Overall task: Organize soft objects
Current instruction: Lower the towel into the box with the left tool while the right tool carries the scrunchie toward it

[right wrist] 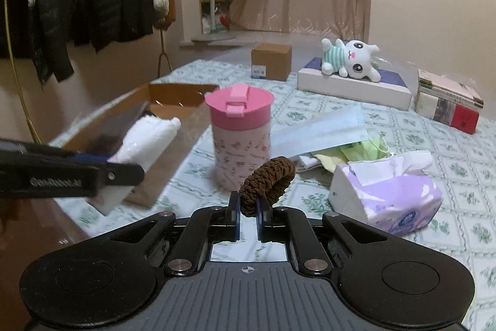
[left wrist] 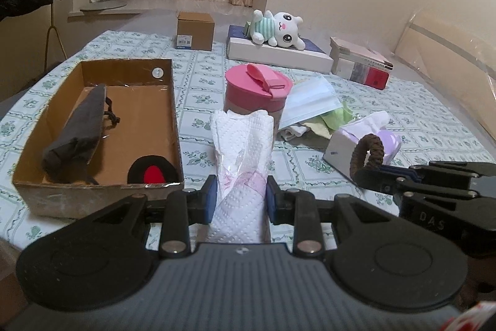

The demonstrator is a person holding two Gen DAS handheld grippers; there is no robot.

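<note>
1. Cardboard box (left wrist: 93,126) sat open on the table (left wrist: 310,163), holding a dark folded cloth (left wrist: 77,132).
2. Left hand-held gripper (left wrist: 240,197) clamped a white paper towel pack (left wrist: 241,145), raised beside the box.
3. Right hand-held gripper (right wrist: 249,214) pinched a brown hair tie (right wrist: 268,180) above the table.

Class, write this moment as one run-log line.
left gripper: shut on tissue pack | right gripper: shut on hair tie | box: open
</note>
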